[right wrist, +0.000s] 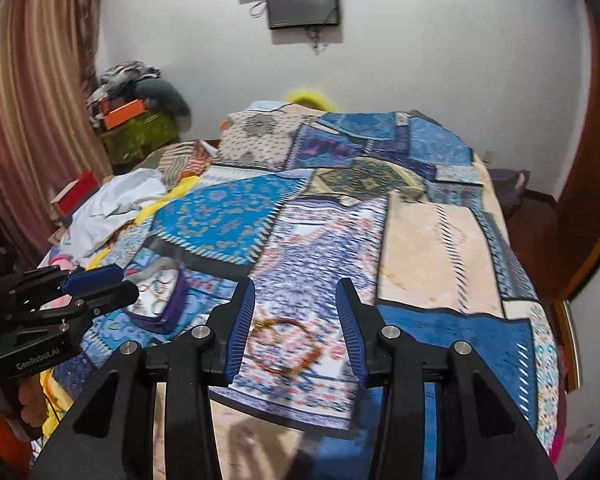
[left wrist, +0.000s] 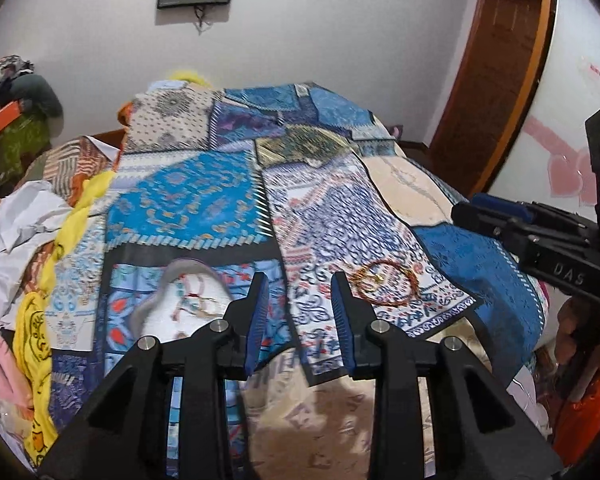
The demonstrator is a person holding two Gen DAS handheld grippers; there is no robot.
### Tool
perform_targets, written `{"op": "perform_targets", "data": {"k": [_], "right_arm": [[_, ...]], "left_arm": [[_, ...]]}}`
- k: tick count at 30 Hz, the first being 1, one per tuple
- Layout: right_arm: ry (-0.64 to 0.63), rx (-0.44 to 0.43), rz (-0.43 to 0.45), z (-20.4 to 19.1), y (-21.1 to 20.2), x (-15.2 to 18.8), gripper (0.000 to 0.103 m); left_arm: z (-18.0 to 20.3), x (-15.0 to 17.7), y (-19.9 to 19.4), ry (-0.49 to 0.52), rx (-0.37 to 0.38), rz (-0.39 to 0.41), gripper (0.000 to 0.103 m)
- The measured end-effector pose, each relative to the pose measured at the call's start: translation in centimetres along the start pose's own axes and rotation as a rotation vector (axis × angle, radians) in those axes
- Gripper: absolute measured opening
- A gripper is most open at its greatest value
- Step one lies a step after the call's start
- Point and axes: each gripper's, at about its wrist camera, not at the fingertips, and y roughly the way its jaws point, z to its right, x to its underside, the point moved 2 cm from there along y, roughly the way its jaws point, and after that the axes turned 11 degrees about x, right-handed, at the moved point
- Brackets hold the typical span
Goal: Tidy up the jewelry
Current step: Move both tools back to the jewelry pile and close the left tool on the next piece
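Your left gripper (left wrist: pixel 300 280) and right gripper (right wrist: pixel 296 288) tilt downward over the bed (right wrist: pixel 440 240), jaws partly open and empty; bangles (right wrist: pixel 284 346) lie near its front edge.

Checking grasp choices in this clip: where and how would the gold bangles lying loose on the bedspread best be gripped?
The gold bangles lie flat in an overlapping cluster on the bedspread, rings facing up. Probably best to come from above with the right gripper, jaws open and empty, one finger inside the rings and one outside, pinching the near rims where they overlap. Flat thin rings offer no side to grab.
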Motion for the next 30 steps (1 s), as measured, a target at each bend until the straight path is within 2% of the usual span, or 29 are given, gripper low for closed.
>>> {"op": "perform_targets", "data": {"k": [9,20,28,30], "right_arm": [[0.049,0.011,-0.067,2.8,1.5,2.1,0.038],[0.056,-0.029,-0.116,3.2,3.6,3.0,0.038],[0.063,-0.050,-0.124,3.1,4.1,3.0,0.038],[0.059,-0.056,-0.117,2.9,4.0,2.8,0.038]], "left_arm": [[1.8,1.0,4.6,0.029,0.033,-0.105,0.031],[1.4,1.4,7.7,0.016,0.039,-0.160,0.031],[1.3,1.1,8.9,0.019,0.048,-0.152,0.019],[1.2,1.1,9.0,0.013,0.057,-0.148,0.010]]}}
